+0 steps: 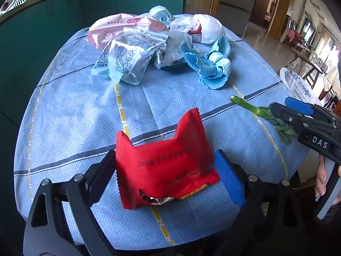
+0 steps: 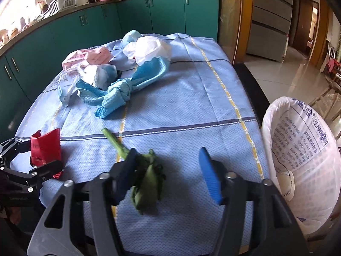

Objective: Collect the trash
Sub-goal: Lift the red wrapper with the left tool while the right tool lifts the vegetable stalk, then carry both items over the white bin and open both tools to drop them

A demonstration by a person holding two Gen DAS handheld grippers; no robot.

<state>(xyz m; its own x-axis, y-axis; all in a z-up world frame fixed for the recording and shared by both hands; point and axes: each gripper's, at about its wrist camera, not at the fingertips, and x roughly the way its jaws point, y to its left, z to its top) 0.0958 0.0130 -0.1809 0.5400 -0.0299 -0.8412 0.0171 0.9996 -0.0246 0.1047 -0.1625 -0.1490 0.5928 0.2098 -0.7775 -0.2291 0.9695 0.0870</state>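
Red wrapper (image 1: 164,170): it lies between the fingers of my left gripper (image 1: 168,172), torn open at the near end with foil showing, on the near part of the blue tablecloth (image 1: 85,111). Its left edge sits against the black pad, and its right corner reaches the blue pad.

Left gripper: spread wide around the wrapper; I cannot tell whether the pads press on it.

Green vegetable scrap (image 2: 147,179): in my right wrist view it lies on the cloth at 6 o'clock, its stalk pointing toward 11 o'clock, its leafy end against the left finger.

Right gripper (image 2: 166,177): jaws apart, the blue finger (image 2: 210,177) well clear of the scrap, nothing pinched.

Knotted blue cloth (image 1: 210,64): at 1 o'clock from the wrapper, well apart.

Pile of packaging (image 1: 130,53): clear printed bags and a pink packet (image 1: 115,27) at 11 to 12 o'clock, at the far side of the table.

White plastic bag (image 1: 206,27): crumpled, at 1 o'clock, beyond the blue cloth.

Trash bag (image 2: 302,155): white, printed, open, past the table's right edge at 3 o'clock from my right gripper.

Green cabinets (image 2: 166,10): behind the table, at 12 o'clock.
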